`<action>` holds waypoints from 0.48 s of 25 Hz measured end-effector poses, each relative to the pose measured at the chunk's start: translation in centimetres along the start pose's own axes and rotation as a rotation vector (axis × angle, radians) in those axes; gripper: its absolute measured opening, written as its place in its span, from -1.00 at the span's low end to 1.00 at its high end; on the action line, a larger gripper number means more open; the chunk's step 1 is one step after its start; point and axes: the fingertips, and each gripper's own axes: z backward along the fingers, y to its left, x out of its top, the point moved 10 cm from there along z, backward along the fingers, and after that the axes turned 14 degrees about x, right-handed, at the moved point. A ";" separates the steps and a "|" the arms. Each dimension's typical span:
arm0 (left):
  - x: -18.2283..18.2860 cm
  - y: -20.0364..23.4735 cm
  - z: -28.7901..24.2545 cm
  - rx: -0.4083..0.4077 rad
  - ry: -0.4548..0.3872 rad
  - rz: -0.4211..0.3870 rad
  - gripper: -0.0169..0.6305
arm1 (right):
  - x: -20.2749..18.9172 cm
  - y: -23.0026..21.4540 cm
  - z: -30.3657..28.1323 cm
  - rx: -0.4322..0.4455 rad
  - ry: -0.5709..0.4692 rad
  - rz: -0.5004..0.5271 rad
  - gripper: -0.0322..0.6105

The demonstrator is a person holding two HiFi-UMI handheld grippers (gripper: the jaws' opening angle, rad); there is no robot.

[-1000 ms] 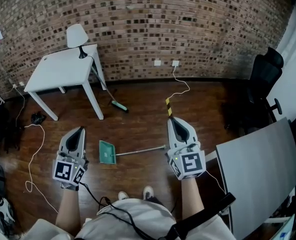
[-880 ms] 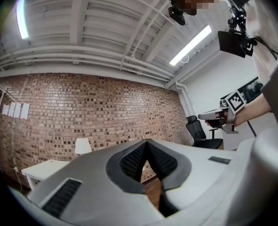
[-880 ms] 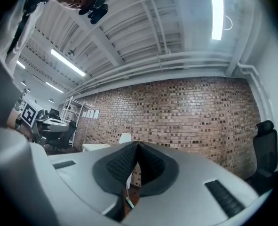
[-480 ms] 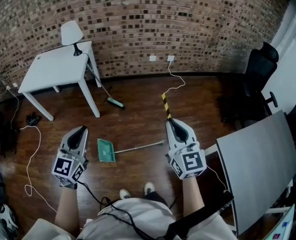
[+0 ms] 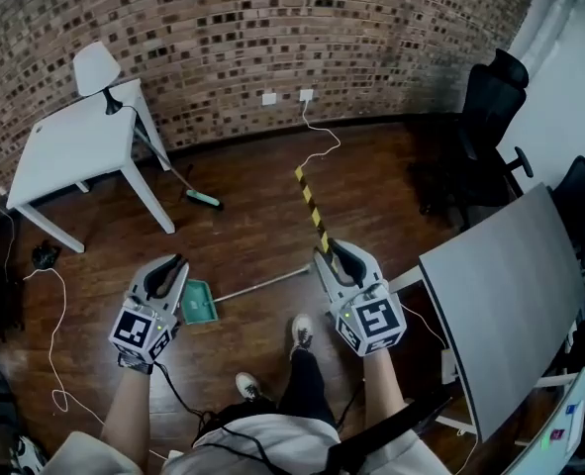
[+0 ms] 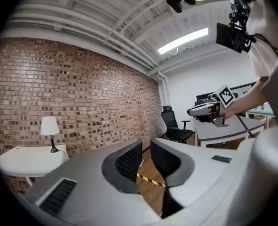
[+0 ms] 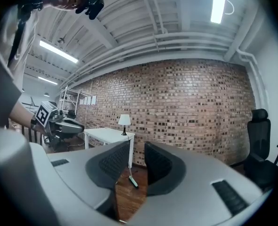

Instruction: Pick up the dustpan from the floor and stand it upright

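The green dustpan (image 5: 197,303) lies flat on the wooden floor, its long grey handle (image 5: 267,283) running right toward my right gripper. In the head view my left gripper (image 5: 178,263) hovers just left of the pan, partly covering its edge. My right gripper (image 5: 324,253) hangs over the handle's far end. Both pairs of jaws are opening, and nothing sits between them in the left gripper view (image 6: 146,157) or the right gripper view (image 7: 136,161). Neither gripper touches the dustpan.
A broom with a green head (image 5: 204,200) leans against the white table (image 5: 69,146), which carries a lamp (image 5: 96,67). A yellow-black strip (image 5: 310,201) and white cables lie on the floor. A grey desk (image 5: 510,285) stands right, a black chair (image 5: 490,97) behind. One shoe (image 5: 300,330) stands near the handle.
Both grippers have come down toward the floor and their jaws have parted. The person has stepped forward, so the dustpan now lies right beside the left gripper.
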 end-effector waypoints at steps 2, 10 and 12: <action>-0.4 -0.8 -2.8 -0.071 0.025 -0.014 -0.71 | -1.2 -1.5 -0.6 0.016 0.037 -0.009 -0.45; -5.2 -4.9 -15.6 -0.295 0.158 -0.103 -0.63 | -9.7 -10.3 -2.6 0.078 0.148 -0.048 -0.24; -8.2 -6.1 -18.9 -0.335 0.185 -0.117 -0.63 | -13.1 -13.1 -3.0 0.066 0.178 -0.037 -0.24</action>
